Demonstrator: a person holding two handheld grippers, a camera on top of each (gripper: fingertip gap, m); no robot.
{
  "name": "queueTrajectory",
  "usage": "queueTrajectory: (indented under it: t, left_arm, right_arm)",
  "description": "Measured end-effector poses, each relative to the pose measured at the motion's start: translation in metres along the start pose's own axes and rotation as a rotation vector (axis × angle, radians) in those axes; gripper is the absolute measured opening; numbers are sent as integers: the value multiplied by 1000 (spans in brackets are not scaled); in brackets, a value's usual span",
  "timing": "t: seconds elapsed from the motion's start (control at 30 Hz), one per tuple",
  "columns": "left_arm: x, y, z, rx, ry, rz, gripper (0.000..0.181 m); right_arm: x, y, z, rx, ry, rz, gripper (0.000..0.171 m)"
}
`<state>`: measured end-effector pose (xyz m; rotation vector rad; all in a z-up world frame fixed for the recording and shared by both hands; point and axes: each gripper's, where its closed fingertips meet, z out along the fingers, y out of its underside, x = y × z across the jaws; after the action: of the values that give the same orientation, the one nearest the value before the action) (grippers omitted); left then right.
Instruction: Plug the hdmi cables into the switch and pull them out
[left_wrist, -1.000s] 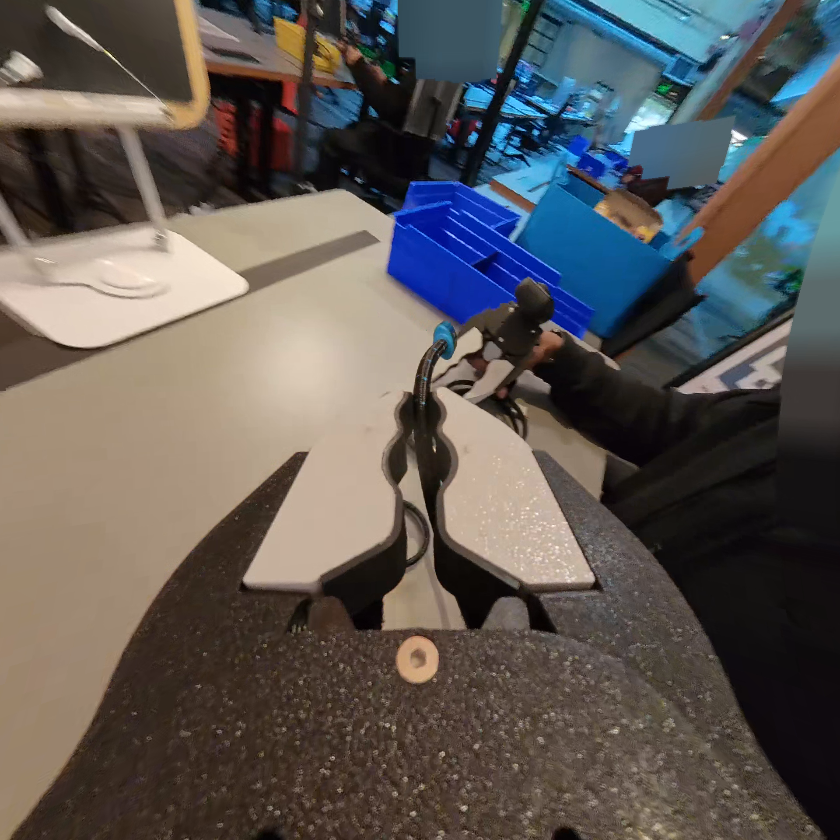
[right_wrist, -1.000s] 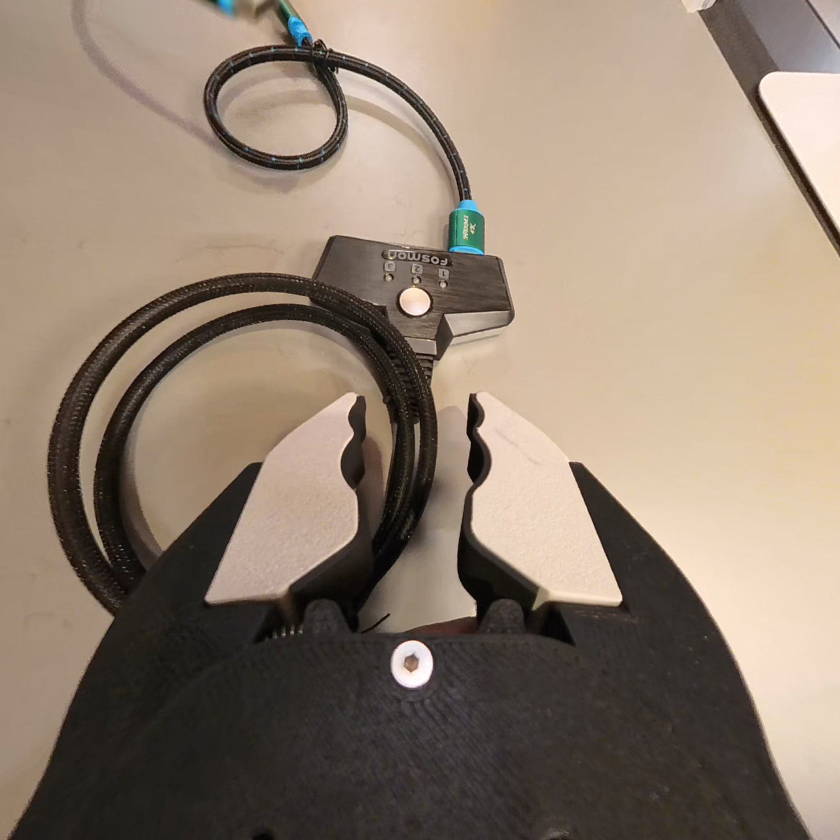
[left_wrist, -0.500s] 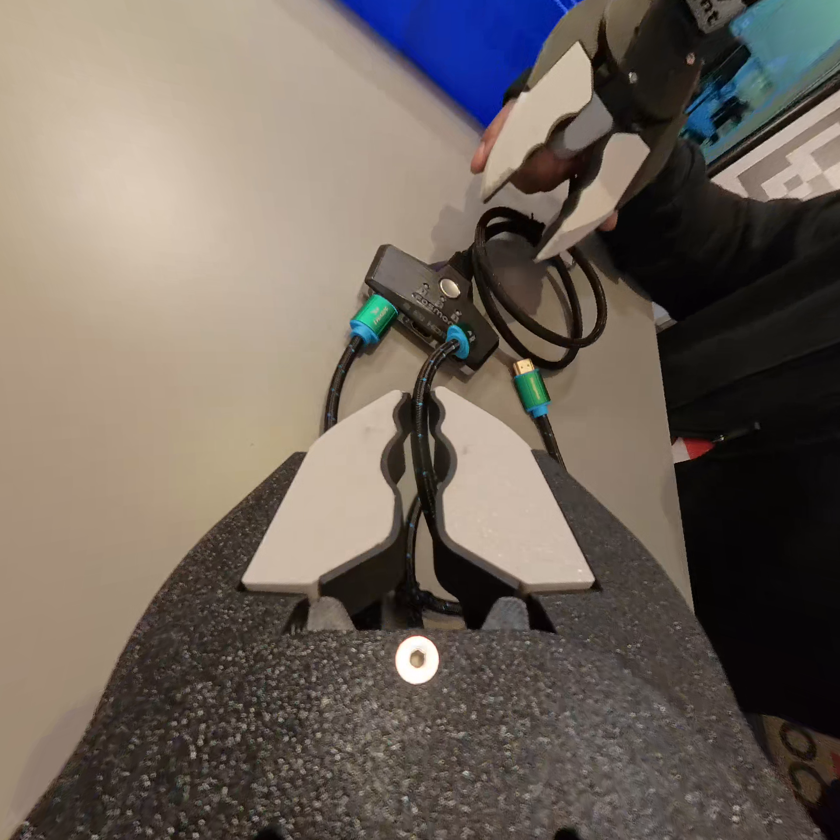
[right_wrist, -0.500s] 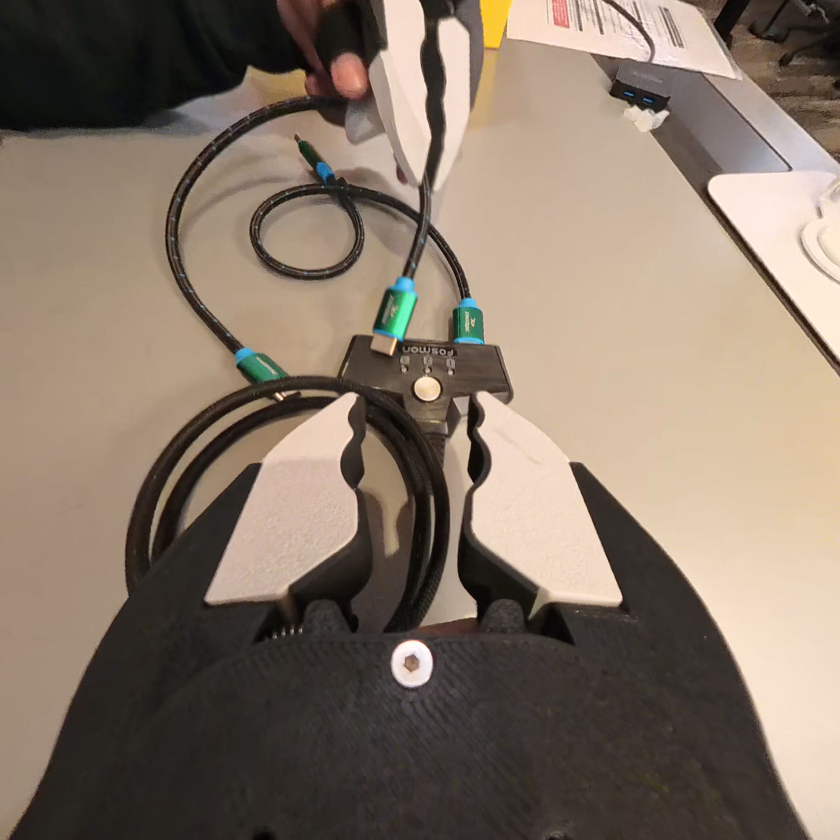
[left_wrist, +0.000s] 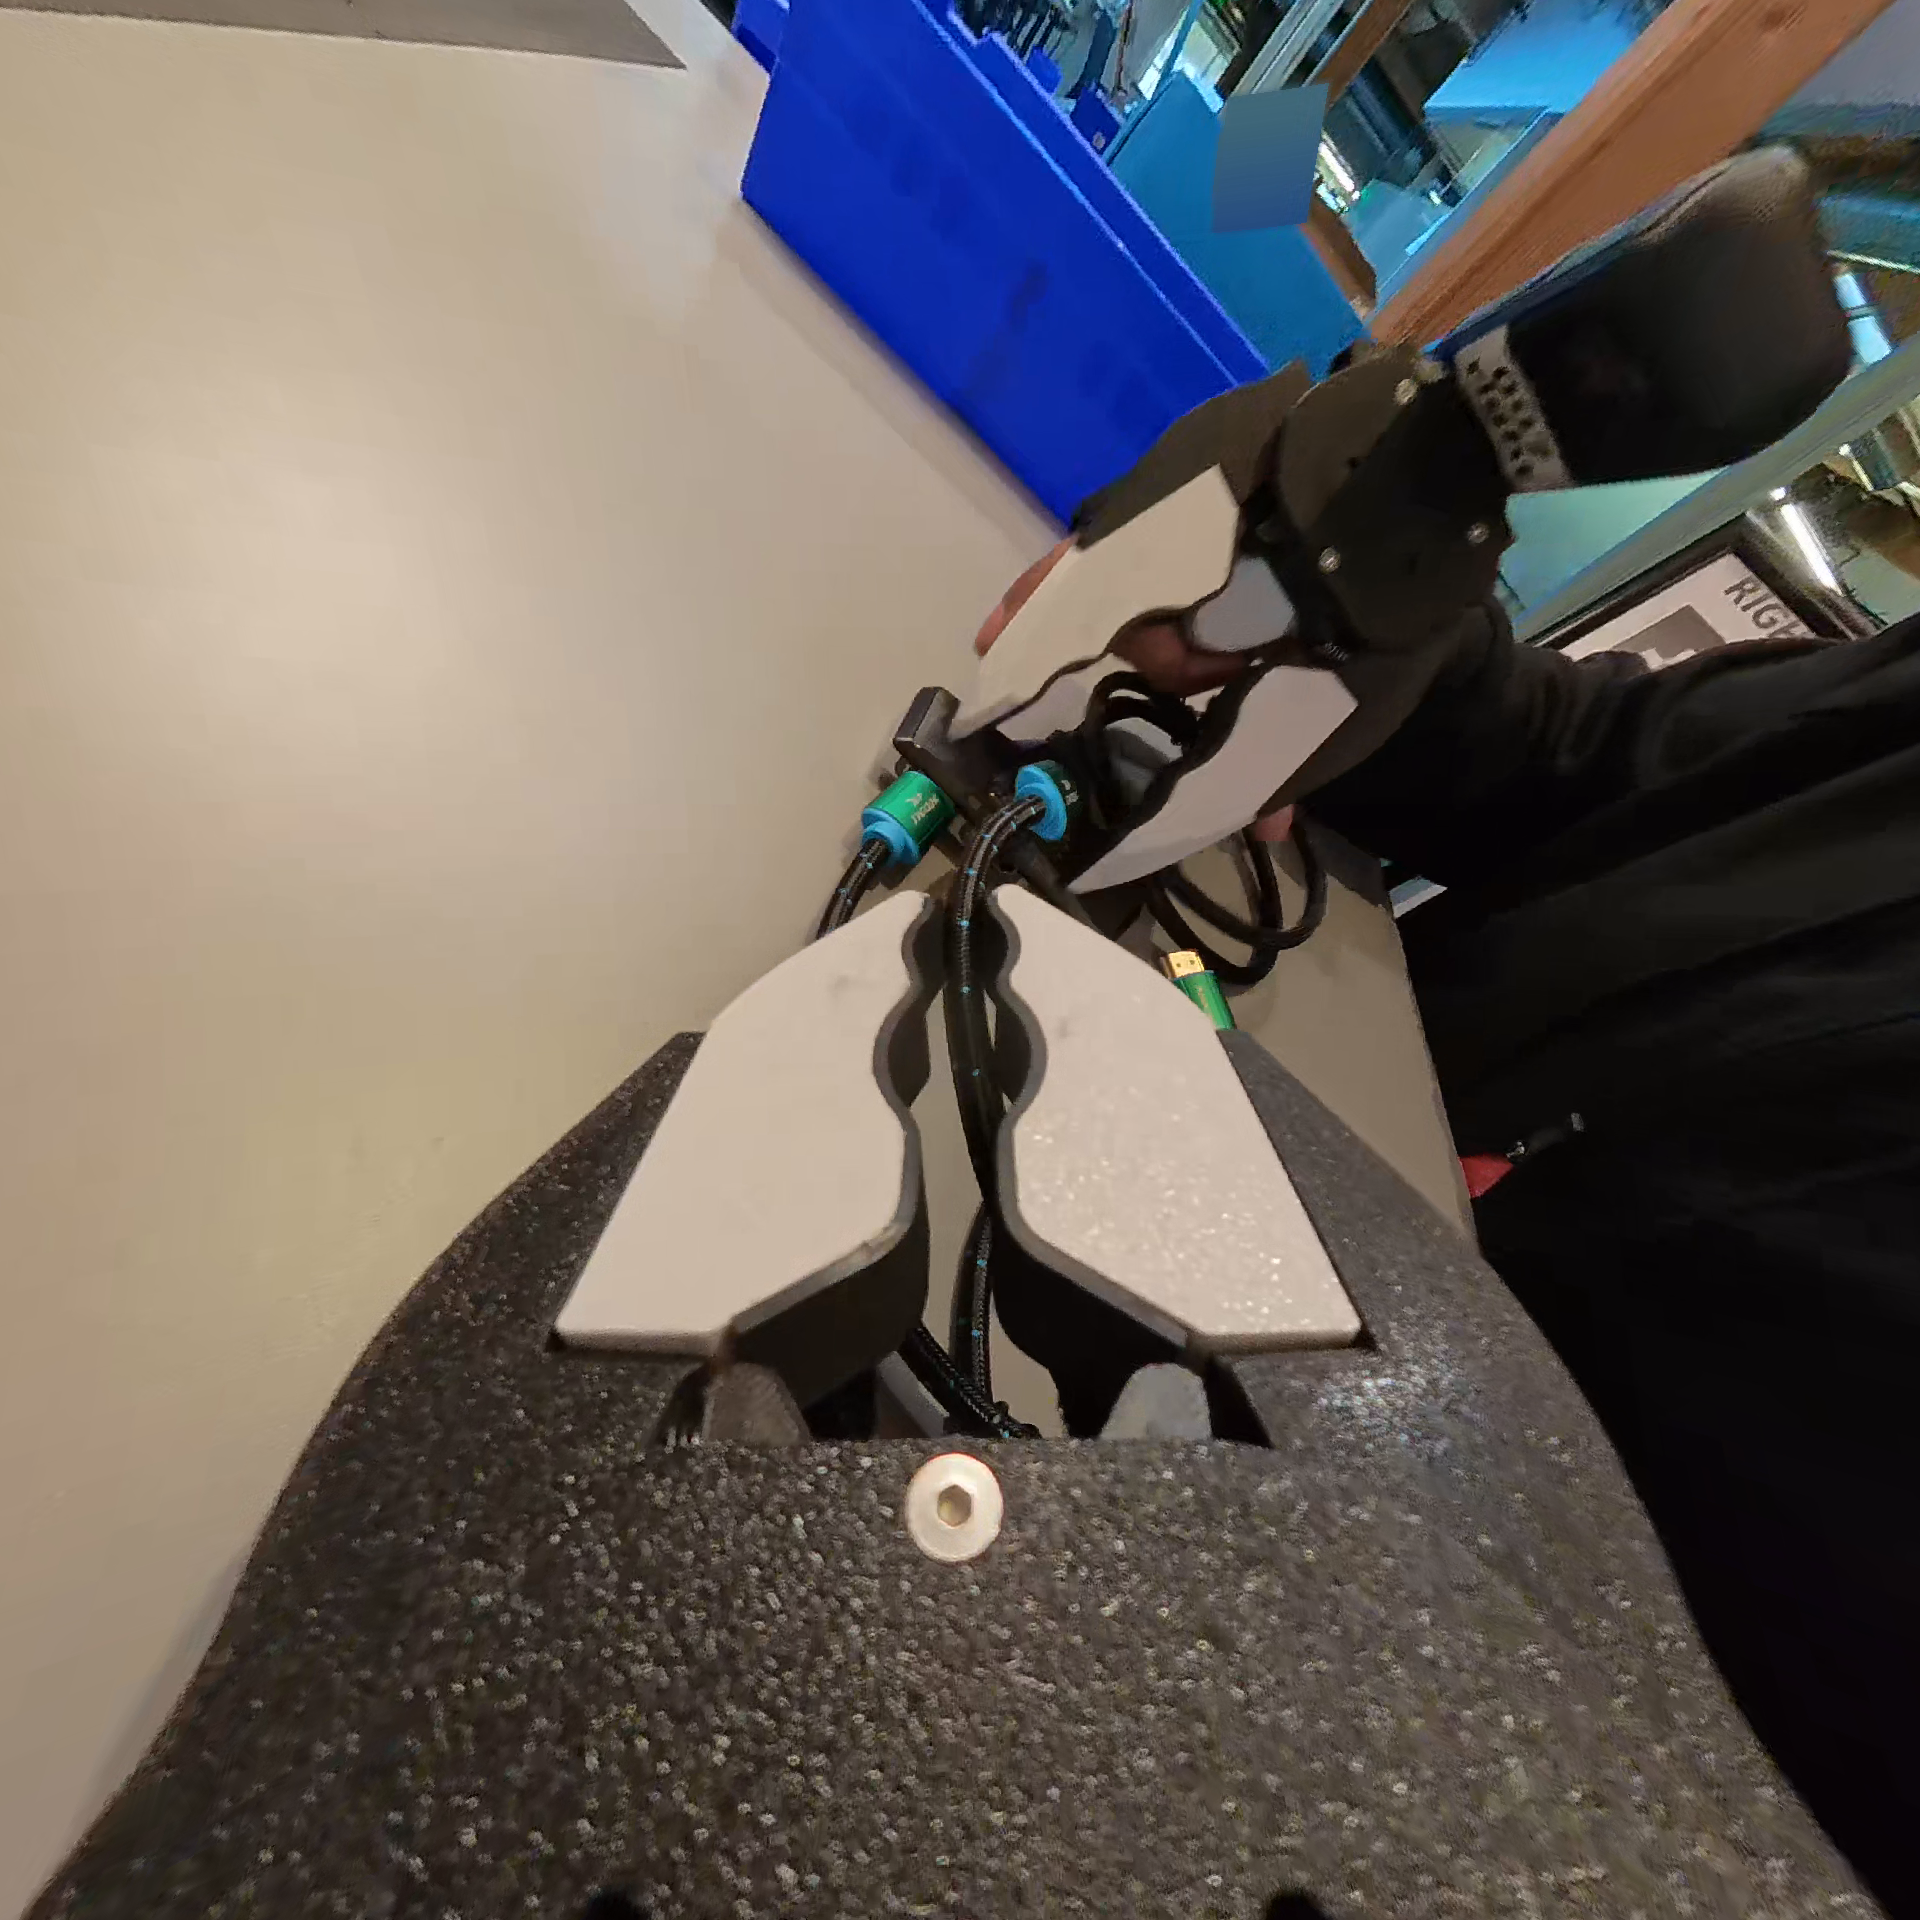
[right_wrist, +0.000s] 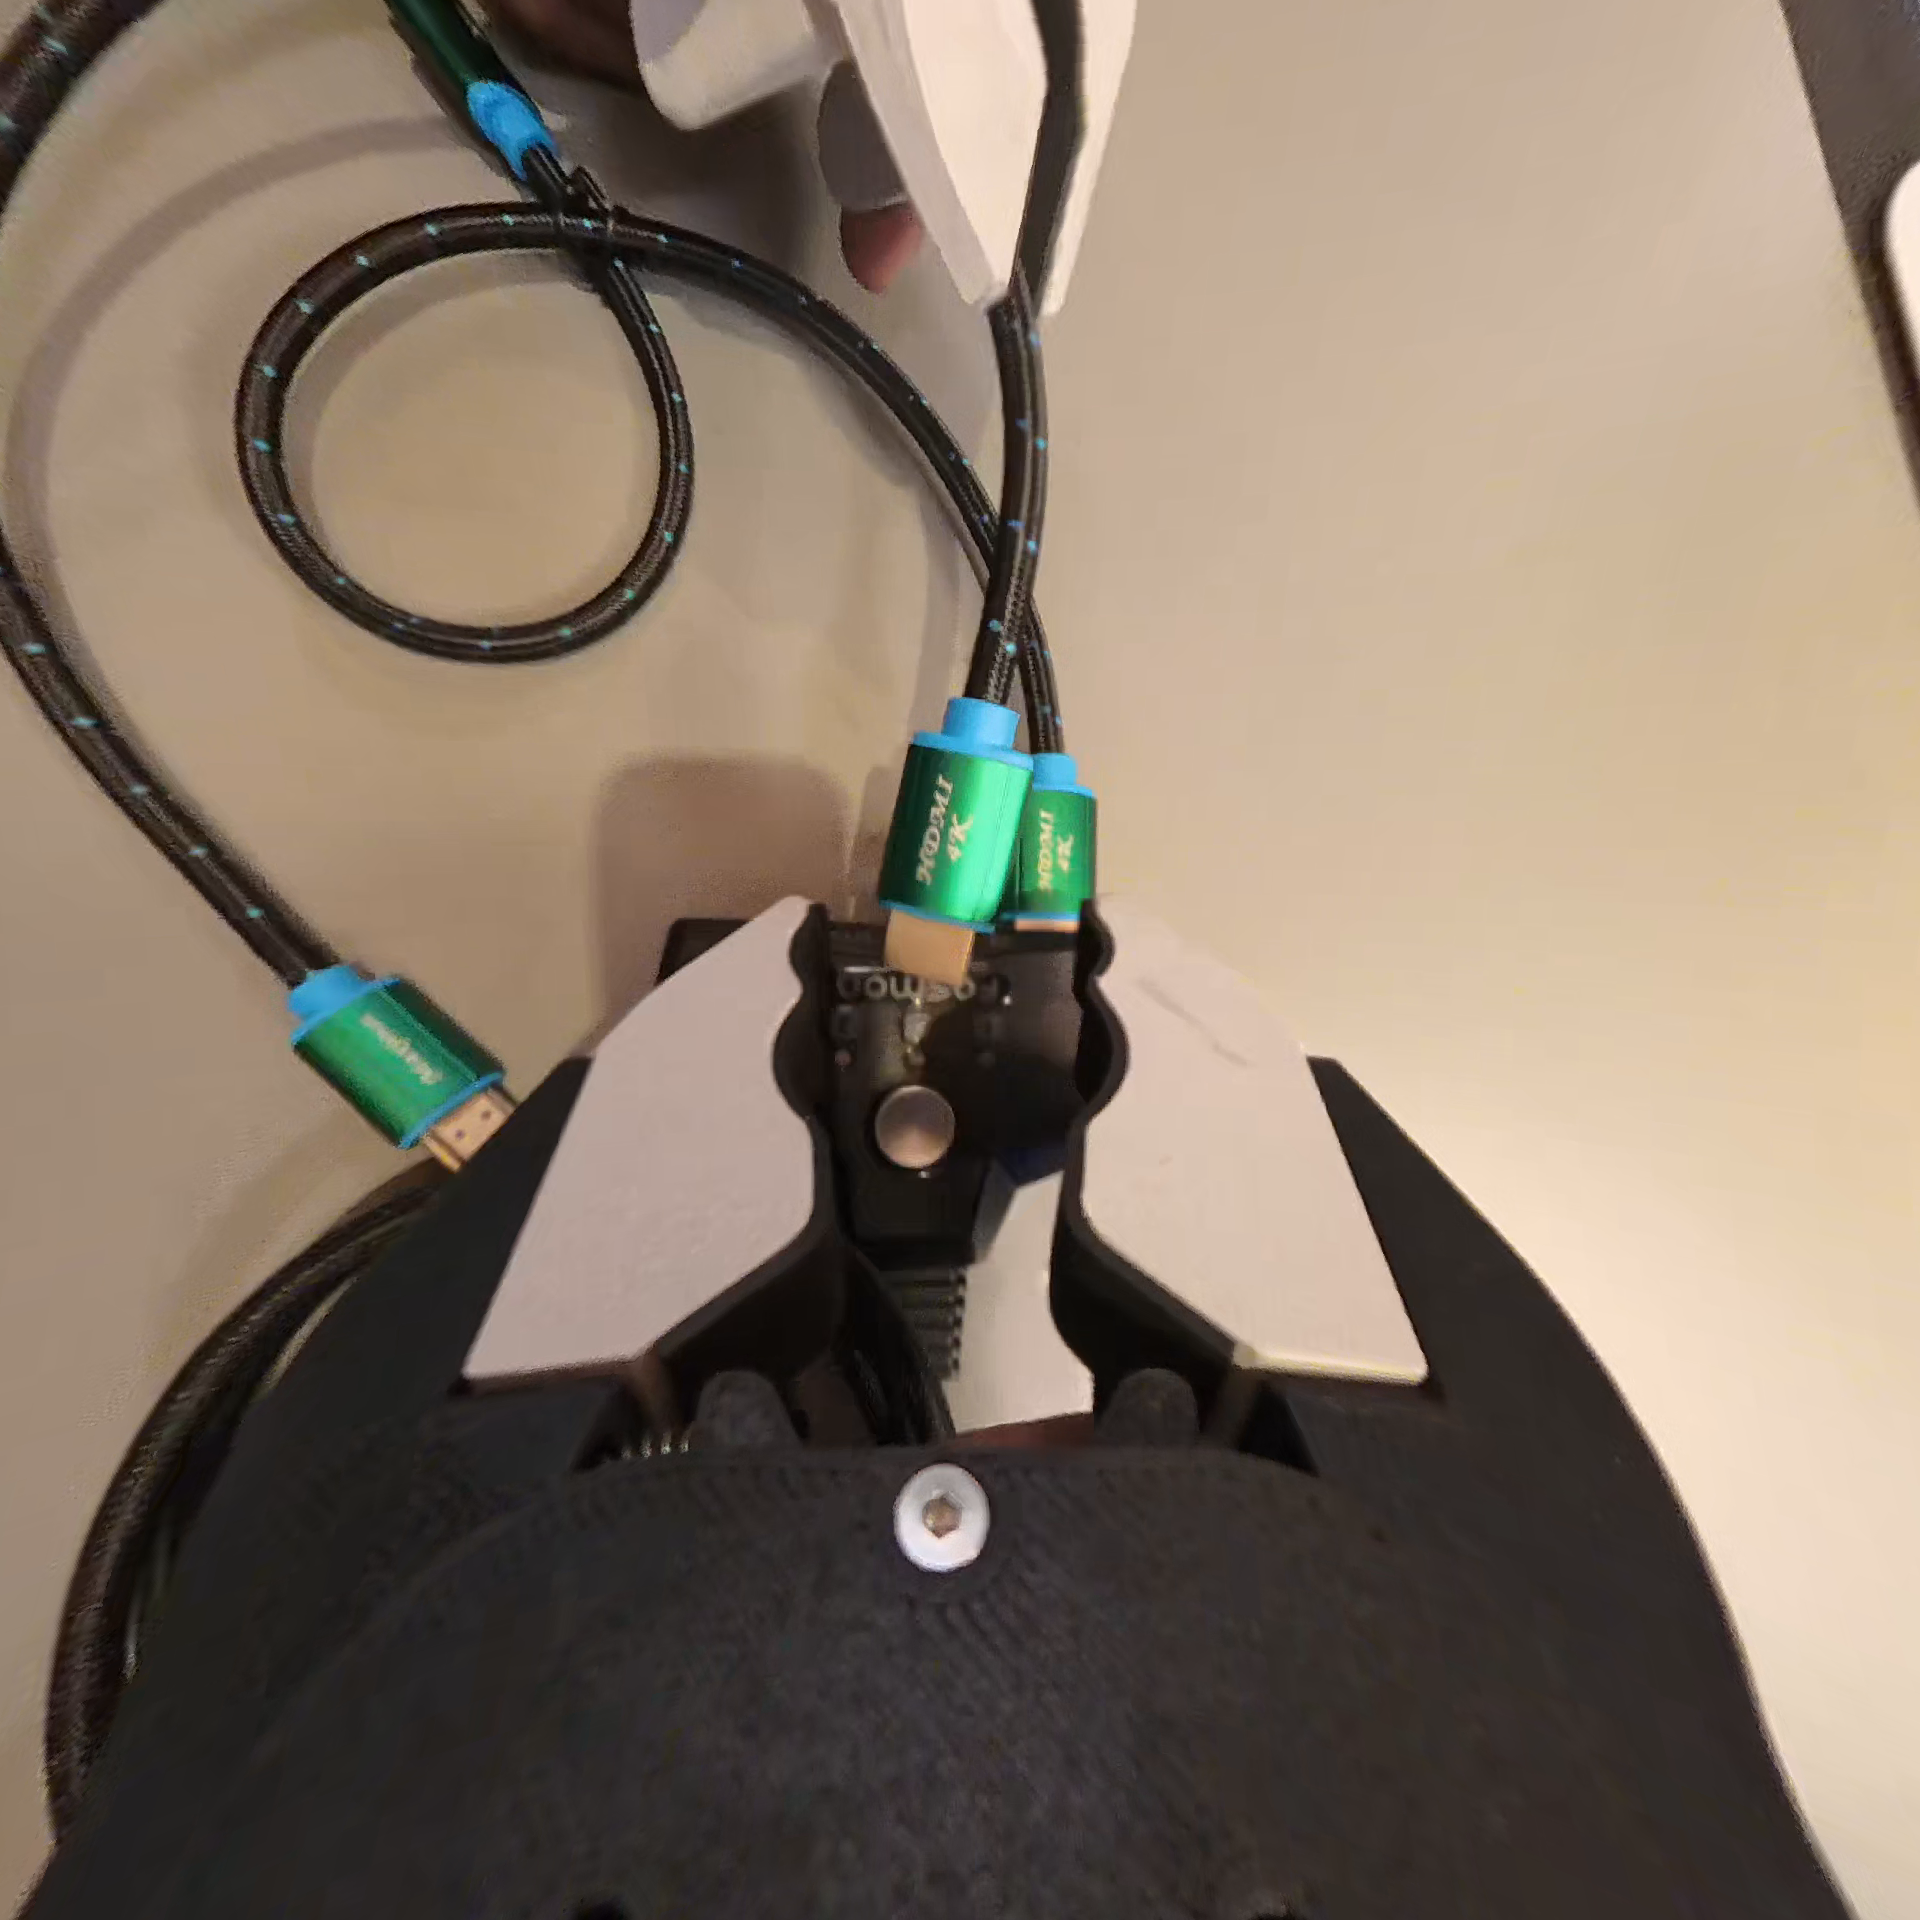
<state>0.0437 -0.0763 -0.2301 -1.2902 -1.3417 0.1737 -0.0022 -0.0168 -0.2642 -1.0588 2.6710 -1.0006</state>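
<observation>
Right tool (right_wrist: 940, 1049) straddles the black switch (right_wrist: 914, 1101) on the beige counter (right_wrist: 1455, 623), jaws apart on either side of its body; whether the pads actually press its sides I cannot tell. Likely it is there to brace the switch so it won't slide while a plug is pushed in. Left tool (left_wrist: 961, 935) is clamped together on a black braided hdmi cable (left_wrist: 971, 997) a little behind its plug, so the plug can be steered by the cord. That held plug (right_wrist: 951, 831), green shell with blue collar, hangs tilted with its gold tip at the switch's port edge, not seated yet by the look of it; long axis runs roughly along the switch's length, tip toward the right tool. Beside it, touching, a second plug (right_wrist: 1055, 842) looks already in a port, same direction. A third plug (right_wrist: 400, 1070) lies loose on the counter just left of the right tool, tip aimed toward that tool. Switch's own thick cable (left_wrist: 1247, 914) coils behind it. Blue bins (left_wrist: 987, 260) stand by the counter's far edge.
</observation>
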Motion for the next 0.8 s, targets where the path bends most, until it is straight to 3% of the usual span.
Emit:
queueTrajectory:
  t: [0.07, 0.23, 0.33, 0.4, 0.5, 0.63, 0.8]
  left_arm:
    - [2, -1, -1, 9, 6, 3, 6]
    - [6, 2, 2, -11, -13, 59, 12]
    - [-3, 3, -2, -79, -166, 227, 51]
    - [-1, -5, -7, -92, -262, 407, 59]
    - [22, -17, 5, -72, -270, 693, 47]
    - [22, 1, 41, -245, -259, 934, 41]
    - [16, 29, 57, -364, -232, 1072, 26]
  right_arm:
    - [-6, -7, 3, 47, -19, 6, 23]
    - [-4, -10, -6, 79, 20, -19, 22]
    - [-9, -9, -8, 64, -15, -26, 22]
    - [-12, -8, -6, 51, -52, -16, 22]
    - [-14, -8, -2, 37, -92, 6, 22]
    - [-14, -9, 1, 32, -113, 20, 22]
    - [-20, -11, 2, 49, -153, 24, 22]
